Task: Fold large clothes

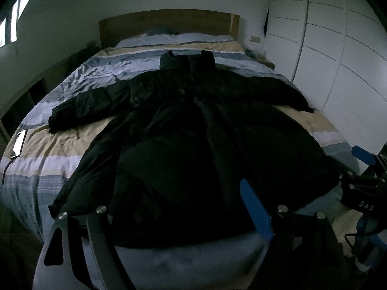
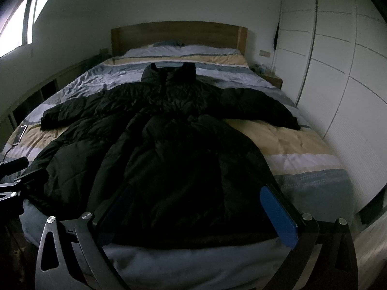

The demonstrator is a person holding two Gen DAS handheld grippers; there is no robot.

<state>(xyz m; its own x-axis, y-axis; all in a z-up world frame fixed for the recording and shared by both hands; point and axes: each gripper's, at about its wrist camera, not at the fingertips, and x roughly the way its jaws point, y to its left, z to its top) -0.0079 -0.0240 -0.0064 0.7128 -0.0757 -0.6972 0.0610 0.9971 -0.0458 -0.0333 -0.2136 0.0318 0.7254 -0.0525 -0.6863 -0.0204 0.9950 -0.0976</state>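
The black padded coat (image 2: 169,149) is lying flat on the striped bed (image 2: 290,142), front side up as far as the dim light lets me judge, with its collar pointing to 12 o'clock toward the wooden headboard (image 2: 179,36). Both sleeves are stretching out sideways, one to 9 o'clock and one to 2 o'clock in the right wrist view, and the hem is hanging close to the foot of the mattress at 6 o'clock. No fold is showing anywhere, so the job is looking barely begun: sleeves, sides and length are all waiting to be turned in.

The right gripper (image 2: 193,215) is hovering over the hem with its fingers spread wide, the blue pad (image 2: 278,215) sitting at 4 o'clock and the dark finger at 7 o'clock. The coat's lower edge is lying between them and a little beyond, but nothing is being pinched. The left gripper (image 1: 176,215) is likewise standing with fingers spread above the hem near the coat's left corner, gripping nothing; its blue pad (image 1: 256,212) is showing at 5 o'clock. A phone (image 1: 19,142) is resting on the bed at 9 o'clock, well apart from the coat's body.
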